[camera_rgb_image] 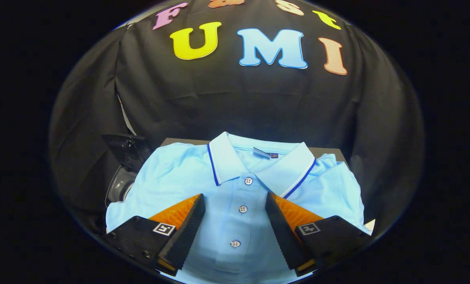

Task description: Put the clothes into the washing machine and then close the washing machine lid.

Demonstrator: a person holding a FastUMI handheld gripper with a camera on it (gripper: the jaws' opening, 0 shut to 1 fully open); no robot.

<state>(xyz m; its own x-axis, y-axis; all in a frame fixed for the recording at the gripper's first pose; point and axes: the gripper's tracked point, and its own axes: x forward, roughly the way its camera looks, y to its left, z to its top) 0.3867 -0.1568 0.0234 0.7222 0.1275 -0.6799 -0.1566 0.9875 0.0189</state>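
Hovering wide open over a folded shirt, the claw point(235, 215) grips nothing; its two fingers point(187, 225) reach in from about 7 and 5 o'clock, spread well apart, with the shirt's button strip showing in the gap between them. Whether the fingertips touch the cloth cannot be told.

The light blue polo shirt point(235, 189) lies folded flat, front side up, below and just ahead of the fingers. Three white buttons point(242, 209) run in a line up the gap between the fingers toward 12 o'clock. Beyond them sits the collar point(258, 161), spread open, edged with a thin dark blue and white stripe, a small label inside its neck.

The shirt rests on a dark counter point(329, 152), whose far edge shows past the collar. At about 9 o'clock from the claw, just beside the shirt's sleeve, is a dark machine with a round grey part point(120, 183), half hidden by the cloth.
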